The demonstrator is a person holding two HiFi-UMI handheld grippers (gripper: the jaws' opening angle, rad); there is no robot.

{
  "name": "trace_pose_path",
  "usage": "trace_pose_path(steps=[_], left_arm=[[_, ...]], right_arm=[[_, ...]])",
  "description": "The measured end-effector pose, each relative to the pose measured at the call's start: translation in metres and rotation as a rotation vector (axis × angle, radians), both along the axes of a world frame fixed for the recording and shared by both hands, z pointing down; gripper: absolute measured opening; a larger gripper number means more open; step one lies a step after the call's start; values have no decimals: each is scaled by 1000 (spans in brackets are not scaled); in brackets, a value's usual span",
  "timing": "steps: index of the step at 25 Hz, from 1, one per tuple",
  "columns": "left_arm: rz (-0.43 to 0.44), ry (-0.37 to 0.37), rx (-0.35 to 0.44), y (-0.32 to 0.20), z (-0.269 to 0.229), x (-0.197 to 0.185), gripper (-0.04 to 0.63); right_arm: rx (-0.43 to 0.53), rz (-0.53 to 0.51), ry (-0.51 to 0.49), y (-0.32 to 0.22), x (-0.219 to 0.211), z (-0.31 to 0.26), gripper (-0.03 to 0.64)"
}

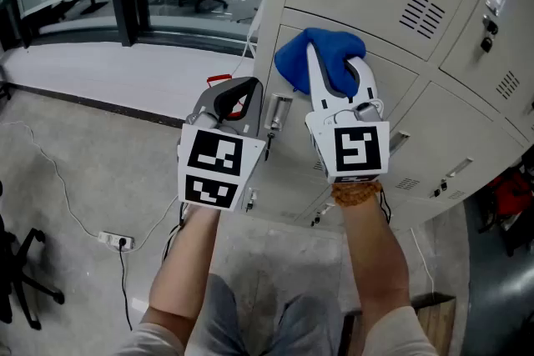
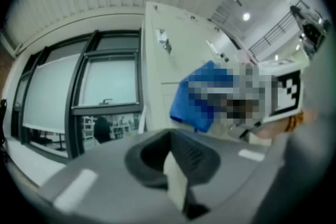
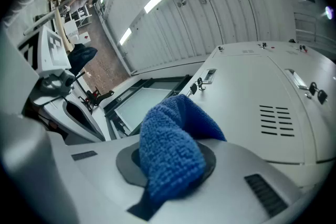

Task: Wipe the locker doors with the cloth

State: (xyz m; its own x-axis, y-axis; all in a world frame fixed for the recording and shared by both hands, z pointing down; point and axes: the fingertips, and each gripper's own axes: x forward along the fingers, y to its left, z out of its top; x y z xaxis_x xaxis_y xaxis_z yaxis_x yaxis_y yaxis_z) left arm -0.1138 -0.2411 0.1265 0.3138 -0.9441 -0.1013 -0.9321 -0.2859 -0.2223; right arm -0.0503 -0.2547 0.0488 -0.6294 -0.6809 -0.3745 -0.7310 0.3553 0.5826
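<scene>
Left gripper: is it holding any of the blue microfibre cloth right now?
No: the left gripper has its jaws together on nothing, while the blue microfibre cloth sits clamped in the right gripper.

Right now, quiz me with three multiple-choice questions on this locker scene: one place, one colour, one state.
1. Where is the cloth? A on the floor; B hung on a locker handle; C in the right gripper.
2. The cloth's colour? A red; B blue; C green.
3. The left gripper is: A shut and empty; B wide open; C shut on a key.
Answers: C, the right gripper view shows its jaws clamped on it. B, it is plainly blue. A, its view shows jaws together, nothing between.
</scene>
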Motion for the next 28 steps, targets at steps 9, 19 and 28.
trace_pose_path(steps=[9, 19, 28], left_arm=[[-17, -16, 12, -8, -15, -14, 3], [0, -23, -34, -17, 33, 5, 3], [13, -21, -101, -23, 99, 20, 3]], right_arm=[[103, 73, 170, -17, -46, 17, 32], [62, 86, 180, -19, -29, 74, 32], [6, 132, 150, -23, 6, 135, 32]])
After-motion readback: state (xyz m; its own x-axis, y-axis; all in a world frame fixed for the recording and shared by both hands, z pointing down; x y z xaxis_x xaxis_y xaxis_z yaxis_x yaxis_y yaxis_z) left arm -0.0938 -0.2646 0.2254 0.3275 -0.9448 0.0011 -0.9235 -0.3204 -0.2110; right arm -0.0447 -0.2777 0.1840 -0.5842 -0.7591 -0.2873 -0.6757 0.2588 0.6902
